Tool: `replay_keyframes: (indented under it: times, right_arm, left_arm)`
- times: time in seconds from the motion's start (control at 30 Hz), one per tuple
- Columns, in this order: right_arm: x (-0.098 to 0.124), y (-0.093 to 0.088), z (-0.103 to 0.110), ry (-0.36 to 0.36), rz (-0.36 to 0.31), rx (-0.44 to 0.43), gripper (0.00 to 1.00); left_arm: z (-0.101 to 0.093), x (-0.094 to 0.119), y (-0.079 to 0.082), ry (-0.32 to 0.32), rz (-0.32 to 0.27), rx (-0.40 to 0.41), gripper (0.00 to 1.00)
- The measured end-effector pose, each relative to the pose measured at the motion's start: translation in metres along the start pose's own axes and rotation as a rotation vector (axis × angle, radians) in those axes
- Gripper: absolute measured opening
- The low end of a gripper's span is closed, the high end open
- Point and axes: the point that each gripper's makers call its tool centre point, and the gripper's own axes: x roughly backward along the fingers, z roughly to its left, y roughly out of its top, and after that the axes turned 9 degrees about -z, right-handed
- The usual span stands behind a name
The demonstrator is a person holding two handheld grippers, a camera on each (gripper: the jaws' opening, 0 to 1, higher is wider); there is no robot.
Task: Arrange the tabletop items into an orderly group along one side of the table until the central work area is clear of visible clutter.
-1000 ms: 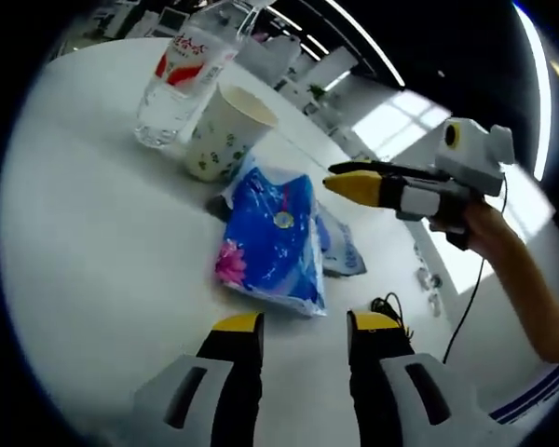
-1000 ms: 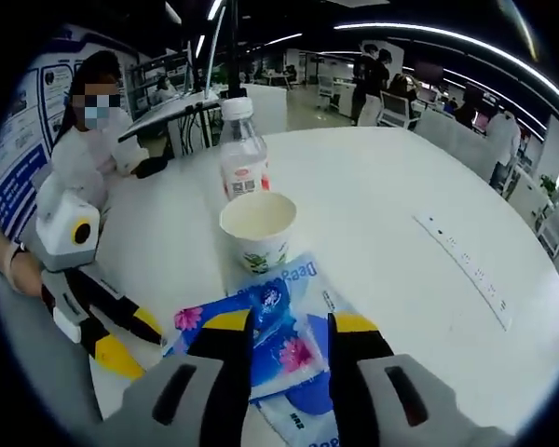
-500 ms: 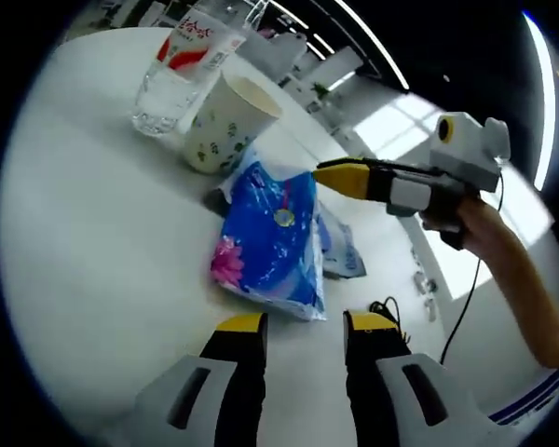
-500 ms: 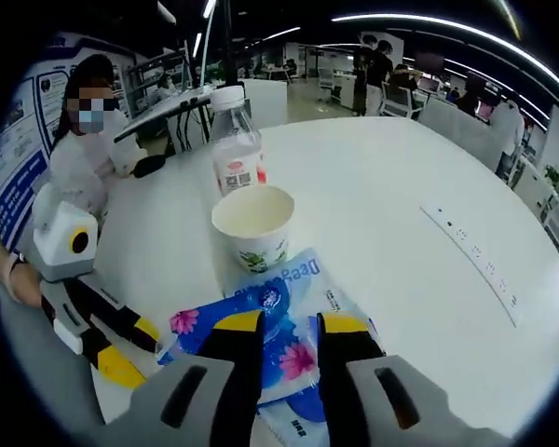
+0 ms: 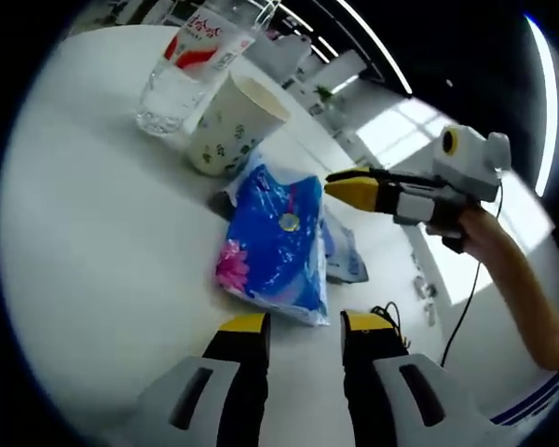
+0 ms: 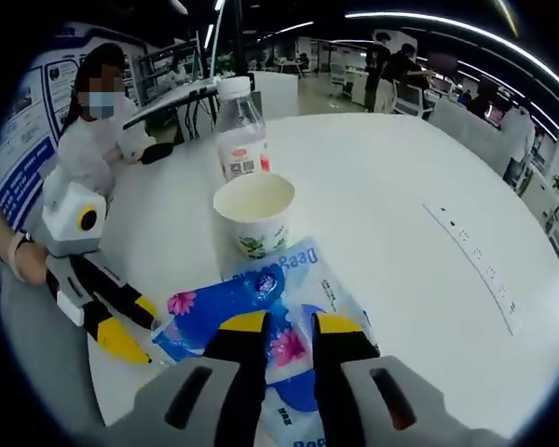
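A clear water bottle (image 5: 188, 70) and a flowered paper cup (image 5: 231, 123) stand together on the white round table (image 5: 93, 242). In front of the cup lies a blue tissue pack (image 5: 272, 244), partly over a smaller pale-blue pack (image 5: 343, 256). My left gripper (image 5: 303, 326) is open, just short of the blue pack's near end. My right gripper (image 5: 347, 189) comes in from the right and hovers above the pack's far edge. In the right gripper view the bottle (image 6: 240, 140), cup (image 6: 254, 209) and blue pack (image 6: 225, 303) lie ahead. The right gripper (image 6: 289, 324) has a narrow gap over the pack. The left gripper (image 6: 129, 328) is open at the left.
A white power strip (image 6: 475, 270) lies on the table to the right. A person in white (image 6: 88, 140) sits at the table's far left edge. A black cable (image 5: 387, 307) hangs past the table edge. Bare tabletop (image 6: 373, 177) stretches beyond the cup.
The right gripper's jaws have drawn closer together over the blue pack. The right gripper has shifted slightly over the pack. The items on the table have not moved.
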Motion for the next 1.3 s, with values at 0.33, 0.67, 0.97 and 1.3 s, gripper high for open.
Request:
replay_keyframes:
  times: [0.33,0.67,0.97,1.3]
  right_arm:
    - [-0.004,-0.004,0.001,0.025,0.023,0.009,0.13]
    - [-0.010,-0.005,0.003,0.040,0.042,0.024,0.05]
    - [-0.006,-0.006,0.003,0.031,0.046,0.001,0.00]
    - [0.006,-0.014,0.003,0.023,0.039,-0.050,0.00]
  left_arm:
    - [-0.001,0.001,-0.001,0.002,-0.001,0.012,0.24]
    - [0.004,0.000,0.002,0.002,-0.002,0.020,0.20]
    - [0.008,0.000,0.002,0.004,-0.001,0.025,0.15]
    - [0.008,0.002,0.002,0.013,-0.006,0.025,0.13]
